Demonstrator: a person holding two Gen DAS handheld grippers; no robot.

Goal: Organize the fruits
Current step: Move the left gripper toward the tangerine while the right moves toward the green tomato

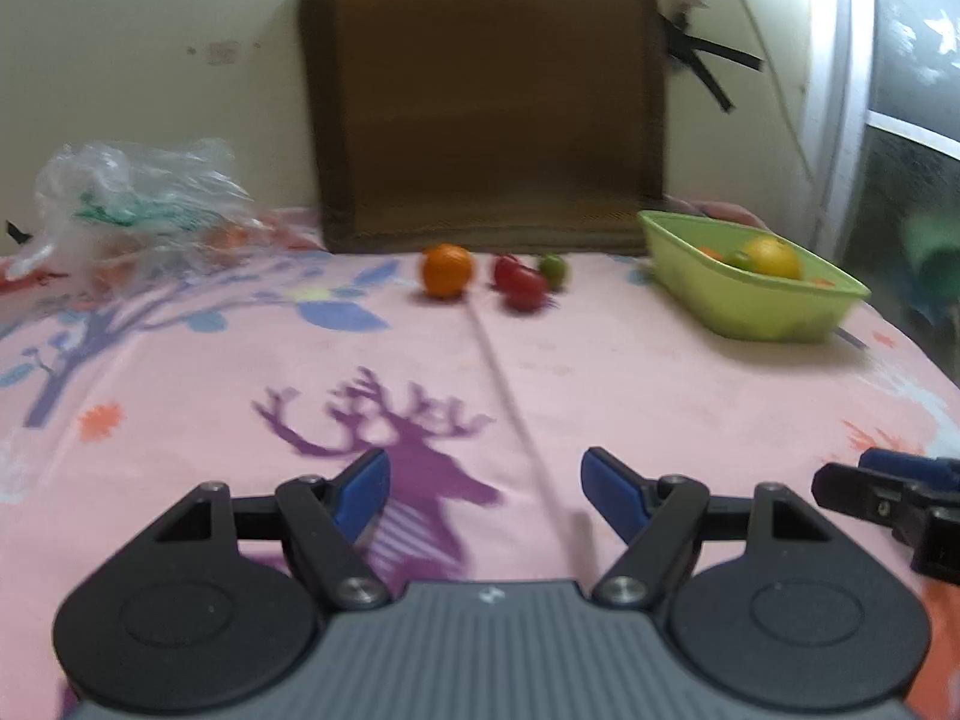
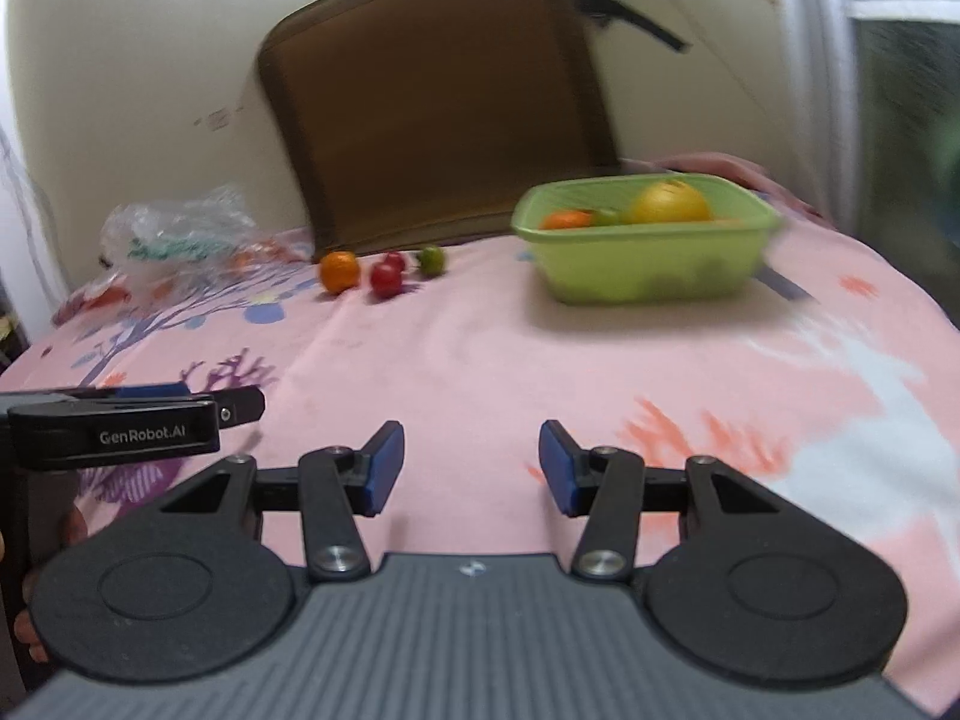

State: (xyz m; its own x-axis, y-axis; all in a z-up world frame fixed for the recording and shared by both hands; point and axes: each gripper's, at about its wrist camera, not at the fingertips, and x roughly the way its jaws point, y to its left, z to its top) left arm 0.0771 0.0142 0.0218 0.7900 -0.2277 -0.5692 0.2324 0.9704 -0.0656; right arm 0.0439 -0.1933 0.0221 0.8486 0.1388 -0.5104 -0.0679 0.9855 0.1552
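Observation:
An orange [image 1: 446, 269] [image 2: 339, 271], two small red fruits [image 1: 519, 282] [image 2: 386, 276] and a small green fruit [image 1: 553, 269] [image 2: 431, 260] lie loose at the far side of the pink cloth. A light green basin [image 1: 774, 315] [image 2: 642, 270] at the right holds a large yellow fruit [image 1: 771, 258] [image 2: 671, 203], an orange one [image 2: 564, 219] and a green one [image 2: 606, 216]. My left gripper [image 1: 485, 492] is open and empty, low over the cloth and well short of the fruits. My right gripper [image 2: 471, 462] is open and empty too, beside the left one.
A brown cushion [image 1: 480, 96] leans on the wall behind the fruits. A crumpled clear plastic bag [image 1: 138, 204] [image 2: 180, 228] lies at the far left. The pink patterned cloth [image 1: 600, 396] drops away at the right edge, near a window frame [image 1: 840, 90].

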